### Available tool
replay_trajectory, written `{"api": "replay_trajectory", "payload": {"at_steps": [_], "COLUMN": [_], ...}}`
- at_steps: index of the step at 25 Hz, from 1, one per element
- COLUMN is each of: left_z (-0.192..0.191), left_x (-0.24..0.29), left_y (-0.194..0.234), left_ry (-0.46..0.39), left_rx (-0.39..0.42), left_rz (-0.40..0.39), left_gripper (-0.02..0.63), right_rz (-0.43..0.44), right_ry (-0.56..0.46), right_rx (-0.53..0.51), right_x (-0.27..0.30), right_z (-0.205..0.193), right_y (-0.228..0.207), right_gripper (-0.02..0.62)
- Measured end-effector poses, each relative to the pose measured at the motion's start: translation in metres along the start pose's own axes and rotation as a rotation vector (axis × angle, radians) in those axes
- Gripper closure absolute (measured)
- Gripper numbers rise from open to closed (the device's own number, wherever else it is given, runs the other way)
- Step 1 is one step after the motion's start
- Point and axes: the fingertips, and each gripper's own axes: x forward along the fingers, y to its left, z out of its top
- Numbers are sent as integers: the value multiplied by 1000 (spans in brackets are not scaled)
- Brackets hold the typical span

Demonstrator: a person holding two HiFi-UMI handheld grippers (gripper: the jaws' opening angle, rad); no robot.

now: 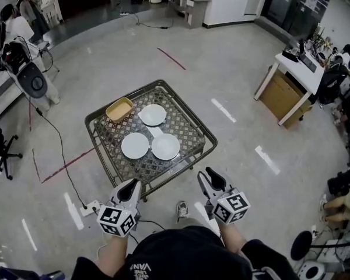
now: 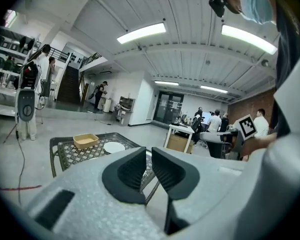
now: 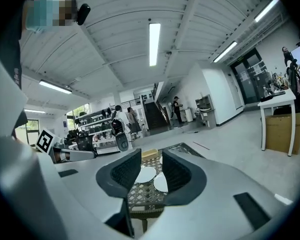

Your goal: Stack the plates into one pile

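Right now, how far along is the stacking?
Done: nothing; far plate, left plate and right plate lie singly on the table. In hand: nothing; left tongs shut, right tongs open, both short of the table. Left: all stacking.

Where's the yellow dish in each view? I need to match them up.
Head view: the yellow dish sits left of centre, at the table's far left corner.
Left gripper view: dish at left, below mid-height.
Right gripper view: dish small, at centre, beyond the plates.
Shared landmark: the wire table.
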Motion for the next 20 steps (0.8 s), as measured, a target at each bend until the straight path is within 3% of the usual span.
{"api": "replay_trajectory", "payload": {"at_steps": [3,6,10,20], "left_z": [-9,-20,-30,-73], "left_x": [33,63,95,131], "left_y": [6,11,17,35], "left_ry": [27,52,82,219], "left_rx": [-36,-81,-129,-244], "left_rz": [12,38,92,160], "left_gripper": [568,492,463,382], "right_rz": [27,63,115,190], "right_ry": [34,70,118,266], "right_rx": [-7,-15,1,14], "right_x": [24,47,75,132], "right_z": [-2,-6,-12,-52], "right_y": [-24,-49,-75,-93], "right_gripper": [455,448,433,417]}}
